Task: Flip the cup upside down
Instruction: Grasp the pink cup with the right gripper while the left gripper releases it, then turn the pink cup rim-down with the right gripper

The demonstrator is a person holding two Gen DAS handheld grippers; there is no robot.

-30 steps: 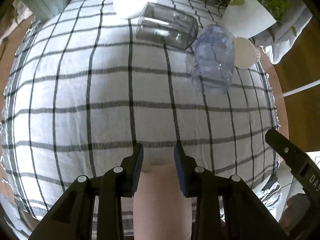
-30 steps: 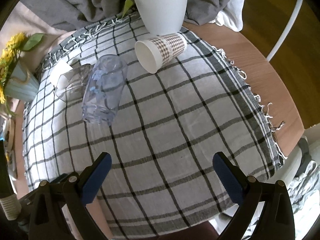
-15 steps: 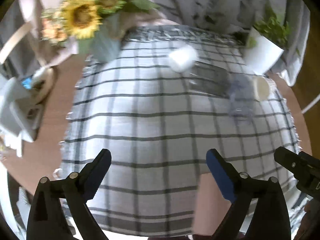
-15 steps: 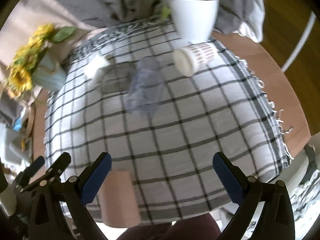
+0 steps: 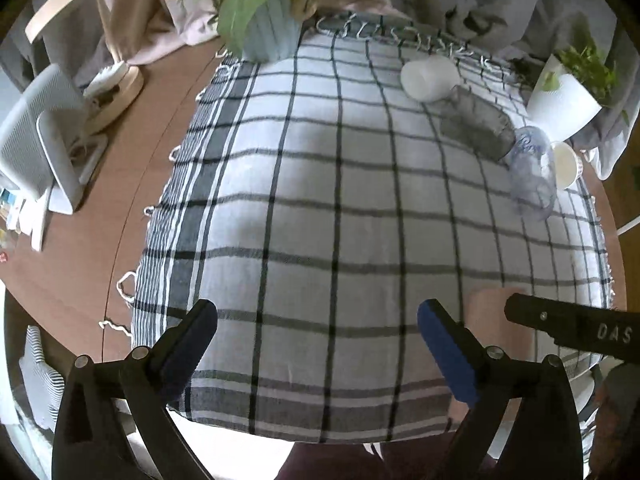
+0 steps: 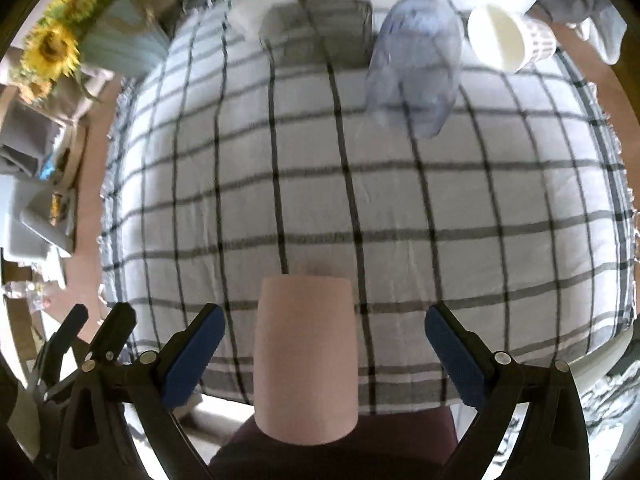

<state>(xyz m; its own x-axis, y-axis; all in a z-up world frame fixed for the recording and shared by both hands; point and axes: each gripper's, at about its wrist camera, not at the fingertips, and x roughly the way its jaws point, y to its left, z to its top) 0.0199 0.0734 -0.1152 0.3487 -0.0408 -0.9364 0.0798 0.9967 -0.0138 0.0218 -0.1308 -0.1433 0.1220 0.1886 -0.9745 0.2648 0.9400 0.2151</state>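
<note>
A pink cup stands near the front edge of the checked tablecloth, between the open fingers of my right gripper, untouched by either pad. In the left wrist view the pink cup shows at the lower right, partly behind the right gripper's black finger. My left gripper is open and empty over the cloth, to the left of the cup.
At the far side lie a clear blue cup, a grey glass, a white cup and a patterned paper cup. A sunflower vase and white plant pot stand behind. A fan stands left.
My left gripper opened, let go of the pink cup and drew back to the left. My right gripper moved left and forward, so the cup now stands between its fingers.
</note>
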